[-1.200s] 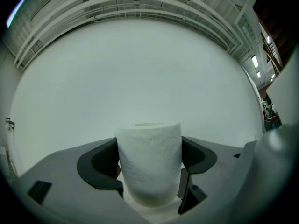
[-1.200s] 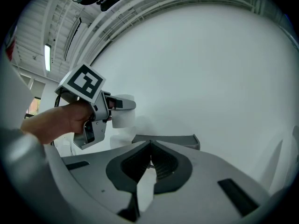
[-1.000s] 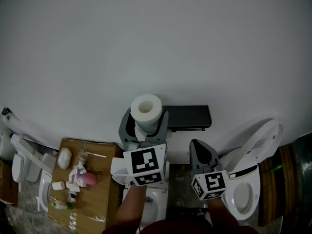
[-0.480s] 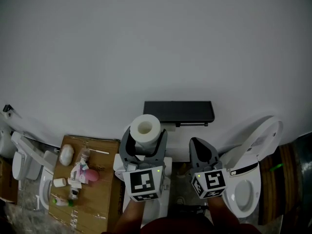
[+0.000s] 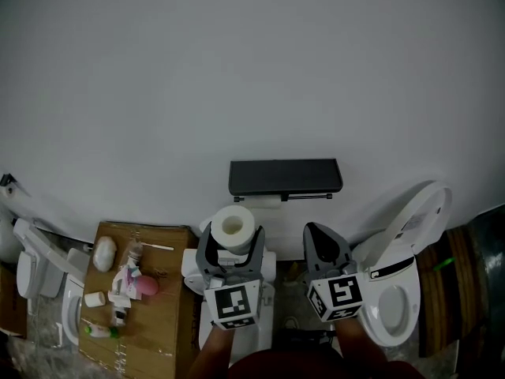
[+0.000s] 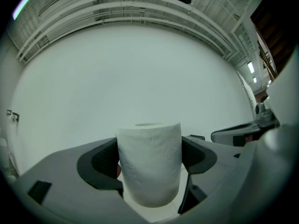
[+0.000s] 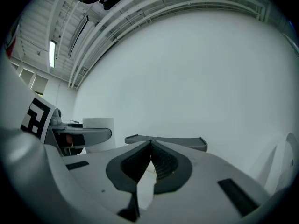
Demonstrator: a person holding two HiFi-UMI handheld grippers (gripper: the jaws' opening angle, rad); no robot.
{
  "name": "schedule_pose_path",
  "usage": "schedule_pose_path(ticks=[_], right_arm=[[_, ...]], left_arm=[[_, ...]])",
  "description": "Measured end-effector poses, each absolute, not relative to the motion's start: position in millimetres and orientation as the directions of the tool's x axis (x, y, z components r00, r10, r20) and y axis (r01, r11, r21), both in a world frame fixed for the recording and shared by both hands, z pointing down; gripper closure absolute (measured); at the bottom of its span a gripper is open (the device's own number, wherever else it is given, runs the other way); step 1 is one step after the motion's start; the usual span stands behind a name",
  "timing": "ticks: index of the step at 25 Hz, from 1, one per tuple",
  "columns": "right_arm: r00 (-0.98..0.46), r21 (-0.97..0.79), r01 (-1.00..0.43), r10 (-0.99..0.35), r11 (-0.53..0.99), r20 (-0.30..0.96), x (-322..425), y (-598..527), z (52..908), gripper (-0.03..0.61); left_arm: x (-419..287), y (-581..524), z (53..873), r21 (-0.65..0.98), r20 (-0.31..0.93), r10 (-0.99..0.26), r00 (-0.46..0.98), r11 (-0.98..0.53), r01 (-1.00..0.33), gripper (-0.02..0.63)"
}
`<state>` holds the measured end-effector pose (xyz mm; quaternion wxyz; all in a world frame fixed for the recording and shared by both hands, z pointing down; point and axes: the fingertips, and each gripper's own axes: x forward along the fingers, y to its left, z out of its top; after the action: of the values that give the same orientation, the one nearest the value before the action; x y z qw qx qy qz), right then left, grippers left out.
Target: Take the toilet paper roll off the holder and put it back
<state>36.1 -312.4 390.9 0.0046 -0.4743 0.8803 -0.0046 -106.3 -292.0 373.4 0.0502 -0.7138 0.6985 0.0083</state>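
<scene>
A: On the left, what's gripped?
B: The toilet paper roll (image 6: 149, 164), upright, clamped in the left gripper's (image 5: 231, 237) wide-set jaws, nearer than the black holder (image 5: 286, 178).
A: And right?
B: The right gripper's (image 7: 150, 144) jaws are pressed together, empty.

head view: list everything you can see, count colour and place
wall: one, white, fills the upper part of the view
holder: one, black, on the wall, no roll on it
toilet paper roll: one, white, upright, below and left of the holder
toilet: one, white, lid raised, bottom right
cardboard sheet: one, brown, bottom left
small items: several, white and pink, on the cardboard, too small to name
left gripper: one, grey with a black-and-white marker cube, shut on the toilet paper roll
right gripper: one, the same colours, jaws together and empty, right of the roll
</scene>
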Motion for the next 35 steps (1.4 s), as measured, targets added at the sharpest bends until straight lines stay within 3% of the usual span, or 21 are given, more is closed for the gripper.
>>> schedule_pose_path(ticks=[35], right_arm=[[-0.531,-0.017,-0.847,-0.847,0.531,0.015,33,-311,401,0.561]], left_arm=[[-103,-293,399,-0.070,-0.044,-0.998,0.048,-0.045,-0.997,0.190]])
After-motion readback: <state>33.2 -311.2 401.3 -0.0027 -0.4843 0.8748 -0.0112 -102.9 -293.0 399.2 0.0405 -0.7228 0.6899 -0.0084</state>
